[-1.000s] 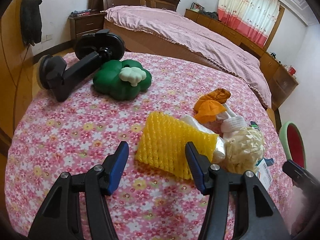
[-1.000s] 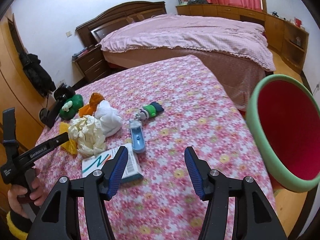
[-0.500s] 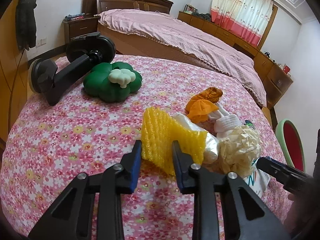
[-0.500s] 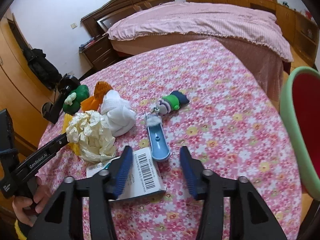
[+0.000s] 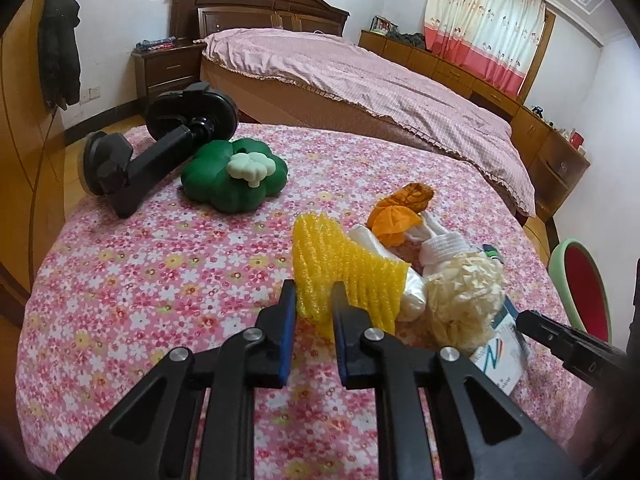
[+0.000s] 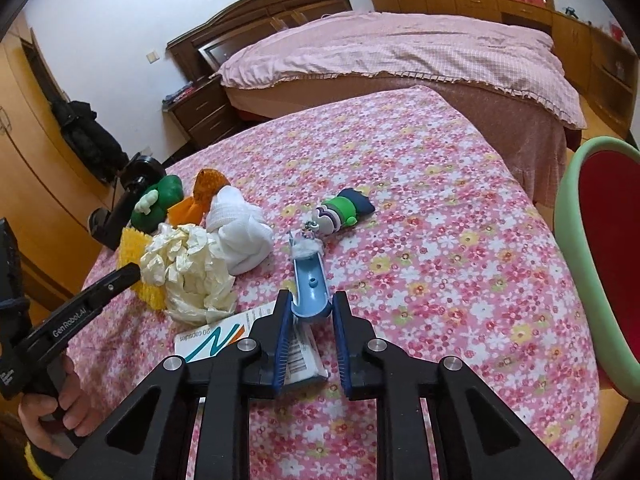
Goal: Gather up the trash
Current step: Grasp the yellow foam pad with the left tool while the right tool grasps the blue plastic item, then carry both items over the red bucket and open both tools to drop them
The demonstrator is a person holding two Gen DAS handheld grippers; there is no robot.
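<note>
My left claw is pinching the near left edge of the yellow ribbed foam-net sleeve, which lies at the near side of the flower-printed pink tablecloth. The net bunches between the blue pads, so I judge it very light, soft and springy. It should lift with no effort, but it may drag its neighbours, since it touches the crumpled cream paper wad and a whitish wrapper just to its right. A hold on the free left edge, away from that pile, looks best.

My right claw is closing on the near rounded end of the small blue plastic scoop-shaped piece, and the pads look pressed on its sides. That piece seems stiff, smooth and light. Its curved wall could slip out of a flat pinch, so I would keep the hold low and square across the widest part. A bit of white fluff sits at its far end and may fall off. Underneath lies the white and teal capsule box, a flat and rigid carton that is best taken by an edge. The red bin with the green rim stands at the right of the table.
</note>
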